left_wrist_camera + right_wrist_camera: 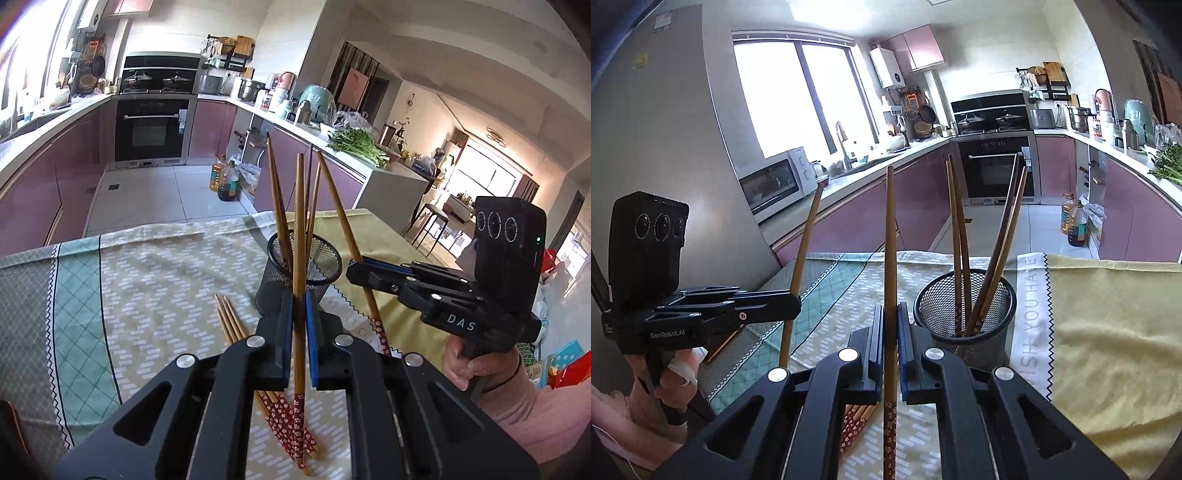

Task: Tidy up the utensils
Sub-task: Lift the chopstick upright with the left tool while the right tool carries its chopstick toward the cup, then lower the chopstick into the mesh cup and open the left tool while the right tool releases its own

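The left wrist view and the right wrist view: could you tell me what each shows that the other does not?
Only the left wrist view shows the person's right hand and the loose chopsticks full length on the cloth. Only the right wrist view shows the microwave, the window and the left hand. Both show the mesh holder with chopsticks standing inside, and each gripper clamped on one chopstick.

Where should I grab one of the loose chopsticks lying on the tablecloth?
Take a loose chopstick by its bare wooden shaft, coming down from above with a claw across its length. They lie flat and bunched, fanning apart toward the plain tips, so there is more room there.
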